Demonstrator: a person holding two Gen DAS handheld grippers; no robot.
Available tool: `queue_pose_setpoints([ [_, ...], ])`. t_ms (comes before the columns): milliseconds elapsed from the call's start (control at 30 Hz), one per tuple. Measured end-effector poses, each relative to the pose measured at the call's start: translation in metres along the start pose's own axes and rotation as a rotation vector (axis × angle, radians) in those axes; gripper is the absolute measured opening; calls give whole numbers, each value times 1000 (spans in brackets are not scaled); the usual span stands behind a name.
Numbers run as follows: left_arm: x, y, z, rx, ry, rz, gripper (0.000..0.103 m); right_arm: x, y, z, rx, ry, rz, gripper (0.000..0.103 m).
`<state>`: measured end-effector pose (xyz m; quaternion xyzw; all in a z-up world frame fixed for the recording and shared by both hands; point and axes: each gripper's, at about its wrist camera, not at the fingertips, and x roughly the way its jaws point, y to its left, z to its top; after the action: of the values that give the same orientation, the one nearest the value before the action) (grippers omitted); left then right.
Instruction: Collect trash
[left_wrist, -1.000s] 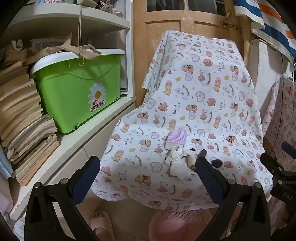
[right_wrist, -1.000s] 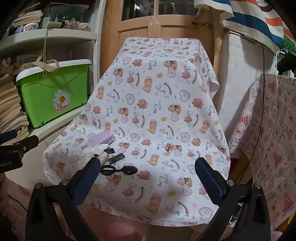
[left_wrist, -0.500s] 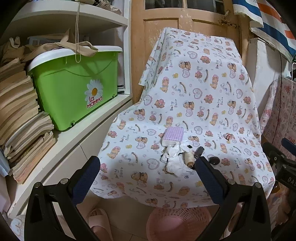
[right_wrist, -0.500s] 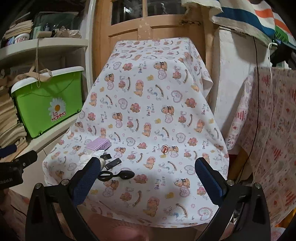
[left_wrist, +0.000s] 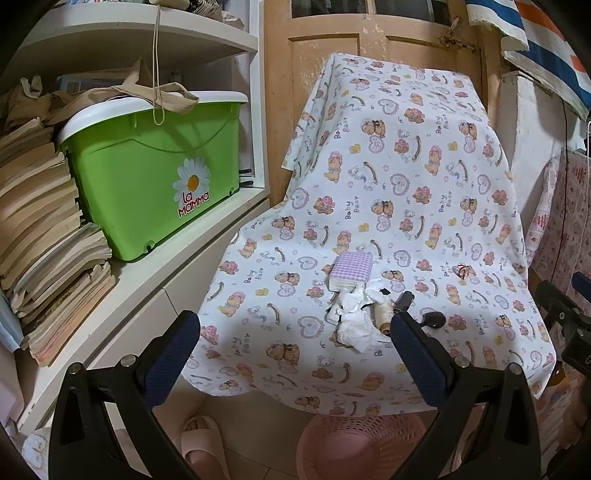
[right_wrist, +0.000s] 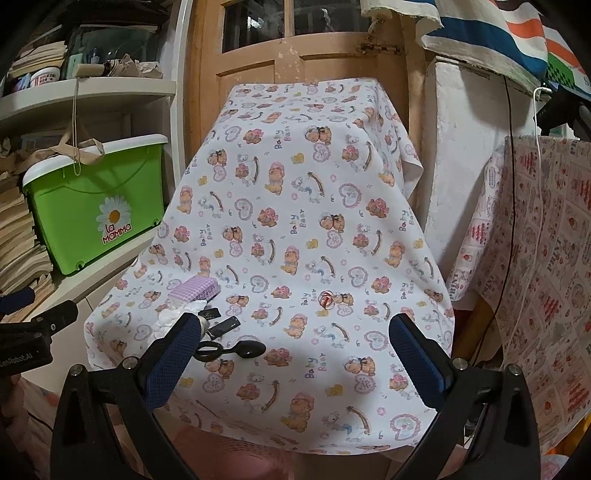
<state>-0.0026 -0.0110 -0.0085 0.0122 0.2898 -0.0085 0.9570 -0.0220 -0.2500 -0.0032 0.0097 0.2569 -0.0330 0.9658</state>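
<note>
The left gripper (left_wrist: 295, 332) hangs with its jaws spread wide and nothing between them, facing the draped surface, and the right gripper (right_wrist: 291, 334) is just as wide apart and empty. Between them lies a bear-print cloth (left_wrist: 406, 184) covering something bulky whose shape I can't make out underneath. The trash sits near the cloth's front edge: crumpled white tissues (left_wrist: 354, 317) in a loose heap, touching a small lilac checked pad (left_wrist: 351, 266) just behind them. Beside the tissues is a spool of pale thread (left_wrist: 383, 314), partly blocked by the left gripper's right finger. From the right wrist view, the tissues (right_wrist: 173, 314) are mostly hidden behind the left finger, and black scissors (right_wrist: 229, 349) lie near it, blades out of sight. A small red-and-white wrapper (right_wrist: 326, 298) lies apart, toward the middle; too small to identify. A pink basket (left_wrist: 362, 443) peeks out below the cloth's hem, its far side covered. A green bin (left_wrist: 147, 177) sits on the shelf to the left.
</note>
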Motion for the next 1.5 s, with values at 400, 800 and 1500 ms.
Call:
queue_pose_setpoints([
  [400,4,-1,2,3,4,-6,102,1,-1,1,-1,-2,-3,103],
  [800,-3,-1,-2,1,-17,8,102,3,5,-4,-26,0,-5,103],
  [1500,-4,-1,-1,-3,-14,13,102,4,7,-6,-15,9,3,103],
])
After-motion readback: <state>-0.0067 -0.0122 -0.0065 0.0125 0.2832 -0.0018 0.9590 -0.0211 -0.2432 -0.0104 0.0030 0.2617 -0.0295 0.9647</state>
